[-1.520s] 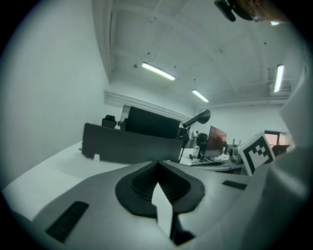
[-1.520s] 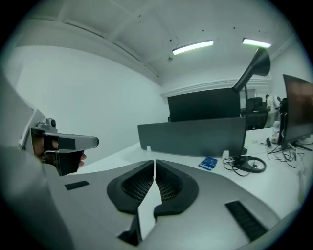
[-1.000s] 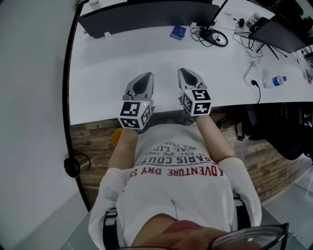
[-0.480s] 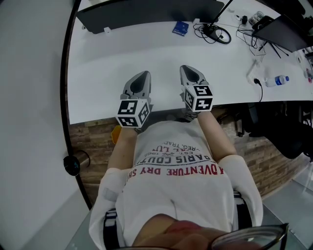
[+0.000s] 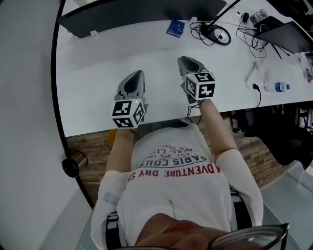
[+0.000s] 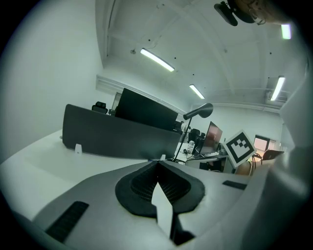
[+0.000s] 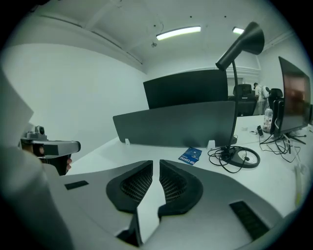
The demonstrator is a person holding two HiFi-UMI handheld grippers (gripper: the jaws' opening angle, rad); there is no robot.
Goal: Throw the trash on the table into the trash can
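Barely begun, with left tool [image 5: 137, 75] and right tool [image 5: 186, 61] both closed and empty over the desk [image 5: 98, 63], blue packet [image 5: 174, 28] untouched near the divider [image 5: 146, 12] (bin unseen).

The person's bare left forearm [image 5: 119, 146] and bare right forearm [image 5: 216, 128] reach forward side by side, apart. The left grey two-jaw gripper [image 5: 138, 75], with a black-and-white marker cube [image 5: 128, 113] at its rear, points ahead, its jaws closed tip to tip on nothing. The right grey two-jaw gripper [image 5: 185, 62] sits slightly further forward, its jaws drawn together to a thin slit, also empty.
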